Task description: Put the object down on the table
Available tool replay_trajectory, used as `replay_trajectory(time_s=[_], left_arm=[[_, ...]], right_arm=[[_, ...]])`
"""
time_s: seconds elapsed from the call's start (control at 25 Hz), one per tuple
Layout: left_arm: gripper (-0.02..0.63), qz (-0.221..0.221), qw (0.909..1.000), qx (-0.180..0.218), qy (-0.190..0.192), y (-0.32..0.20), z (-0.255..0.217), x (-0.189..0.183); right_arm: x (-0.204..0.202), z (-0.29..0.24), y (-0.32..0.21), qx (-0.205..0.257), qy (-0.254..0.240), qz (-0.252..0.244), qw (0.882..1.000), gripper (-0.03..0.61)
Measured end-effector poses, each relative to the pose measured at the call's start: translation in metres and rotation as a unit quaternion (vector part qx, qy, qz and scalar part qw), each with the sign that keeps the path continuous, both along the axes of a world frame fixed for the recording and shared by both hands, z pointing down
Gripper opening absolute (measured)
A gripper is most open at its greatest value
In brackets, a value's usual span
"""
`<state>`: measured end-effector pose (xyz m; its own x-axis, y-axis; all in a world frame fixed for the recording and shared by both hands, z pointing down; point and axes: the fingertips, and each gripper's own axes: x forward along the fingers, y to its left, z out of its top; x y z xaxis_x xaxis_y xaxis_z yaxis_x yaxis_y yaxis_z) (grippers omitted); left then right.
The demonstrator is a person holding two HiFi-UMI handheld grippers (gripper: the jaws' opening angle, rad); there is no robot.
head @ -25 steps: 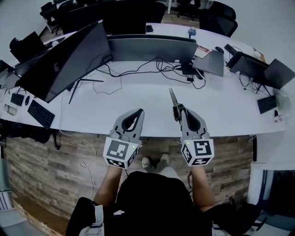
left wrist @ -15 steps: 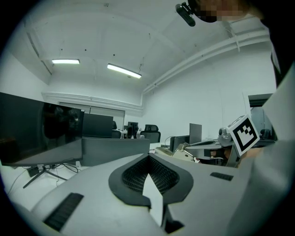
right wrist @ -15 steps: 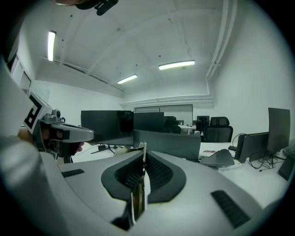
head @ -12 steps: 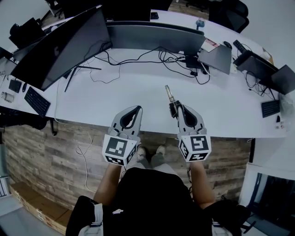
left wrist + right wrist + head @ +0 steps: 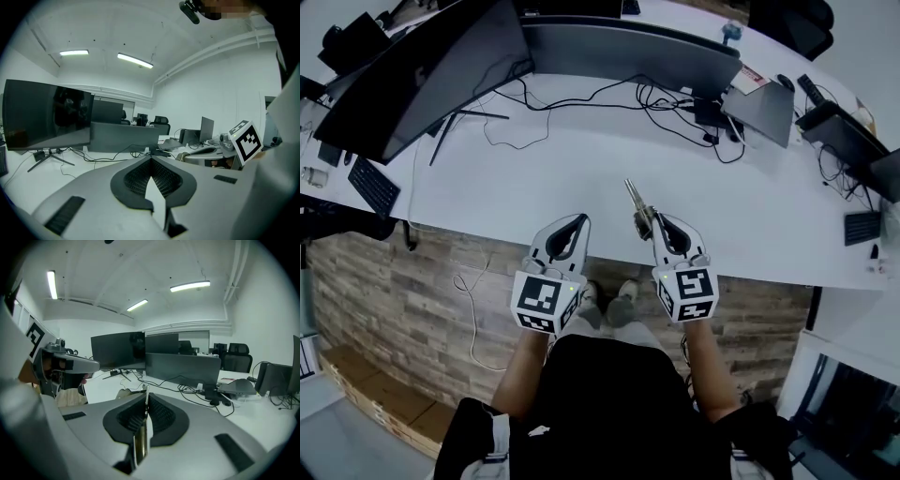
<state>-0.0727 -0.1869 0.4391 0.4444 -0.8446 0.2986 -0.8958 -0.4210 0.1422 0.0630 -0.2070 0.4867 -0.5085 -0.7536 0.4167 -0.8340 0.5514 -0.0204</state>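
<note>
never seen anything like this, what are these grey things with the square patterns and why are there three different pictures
A person stands at a long white desk and holds grey two-jaw tongs in each hand: the left tongs and the right tongs. The black-and-white patterned cube on each is part of it. The head view comes from a camera on the person's head, looking down. The other two pictures come from cameras riding on the tongs, each looking along its own jaws. The left tongs are shut on nothing. The right tongs are shut on a slim metal tool, not yet laid on the desk. Farther back on the desk stand large dark monitors with black cables.
</note>
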Motion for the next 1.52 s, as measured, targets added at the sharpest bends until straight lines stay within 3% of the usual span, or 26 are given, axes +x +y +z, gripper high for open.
replay_trajectory(time_s=[0.44,0.8,1.52], left_arm=[[0.012,-0.013,0.9987,-0.049,-0.009,0.001,0.054,-0.005],[0.012,-0.021,0.9956,-0.09,-0.01,0.009,0.093,-0.01],[0.012,-0.021,0.9913,-0.129,-0.018,0.007,0.134,-0.01]], right_arm=[[-0.011,0.068,-0.001,-0.051,0.07,-0.043,0.995,0.025],[-0.014,0.121,0.002,-0.1,0.097,-0.066,0.988,0.025],[-0.014,0.175,-0.032,-0.103,0.166,-0.106,0.975,0.026]])
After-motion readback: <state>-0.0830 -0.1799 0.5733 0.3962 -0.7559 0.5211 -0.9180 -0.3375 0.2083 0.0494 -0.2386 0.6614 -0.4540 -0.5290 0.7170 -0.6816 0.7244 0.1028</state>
